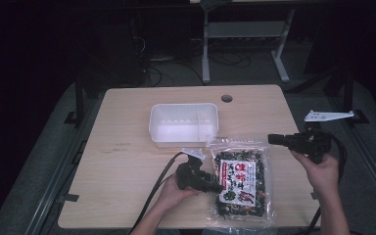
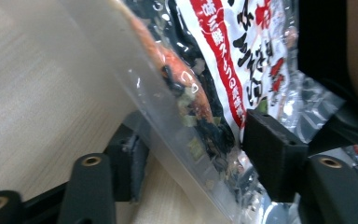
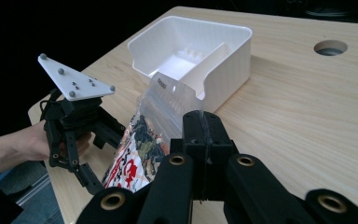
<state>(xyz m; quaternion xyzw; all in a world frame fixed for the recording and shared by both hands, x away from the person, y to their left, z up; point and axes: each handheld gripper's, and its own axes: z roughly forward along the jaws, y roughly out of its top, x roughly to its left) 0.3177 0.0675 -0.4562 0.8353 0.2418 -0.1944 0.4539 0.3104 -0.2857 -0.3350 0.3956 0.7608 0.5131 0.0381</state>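
Clear plastic crinkles between the left gripper's (image 1: 214,186) spread fingers (image 2: 274,154): the snack bag's (image 1: 240,182) near edge lies in the gap, one finger under it and one over, neither yet pressing. Its long axis runs from the bench (image 1: 127,147) edge toward the white box (image 1: 183,124). Off to the bag's other side, the right gripper (image 1: 274,139) hovers above the bench, fingers (image 3: 204,135) pressed together on nothing.

the snack bag (image 1: 240,182) hangs past the table's (image 1: 127,161) near edge, its bottom cut off by the high view; its small print is unreadable.
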